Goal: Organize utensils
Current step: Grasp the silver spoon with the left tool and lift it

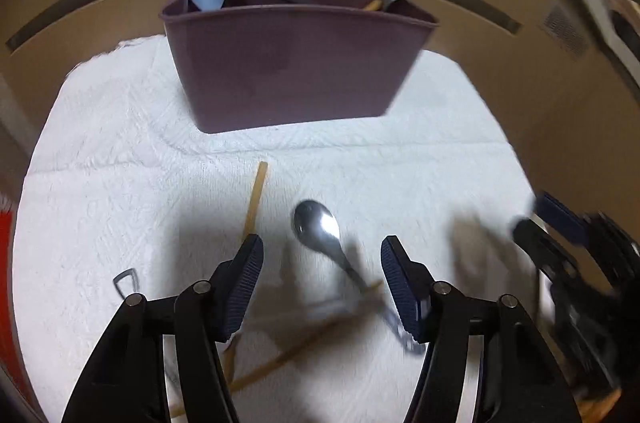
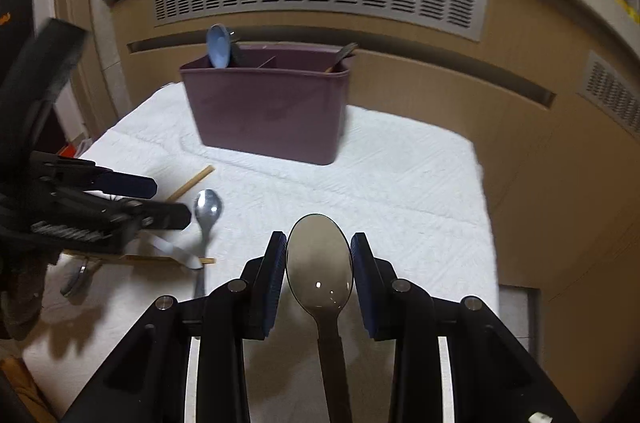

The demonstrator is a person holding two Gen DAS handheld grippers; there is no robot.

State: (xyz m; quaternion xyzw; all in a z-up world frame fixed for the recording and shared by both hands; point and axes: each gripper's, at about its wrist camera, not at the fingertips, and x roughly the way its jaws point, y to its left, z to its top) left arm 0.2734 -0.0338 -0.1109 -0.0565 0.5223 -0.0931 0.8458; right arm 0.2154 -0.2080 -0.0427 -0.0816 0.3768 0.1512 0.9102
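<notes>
While tilted downward, right hand-held gripper (image 2: 319, 265) clamps dark spoon (image 2: 320, 263).

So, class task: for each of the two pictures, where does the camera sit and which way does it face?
Left wrist view: sits on the left tool, looks down over its open fingers at a shiny metal spoon on white towelling; the right tool shows at the edge.
Right wrist view: sits on the right tool, which grips a dark smoky plastic spoon; the left tool shows.
Shared: the purple plastic caddy, the metal spoon and the towelling.
</notes>
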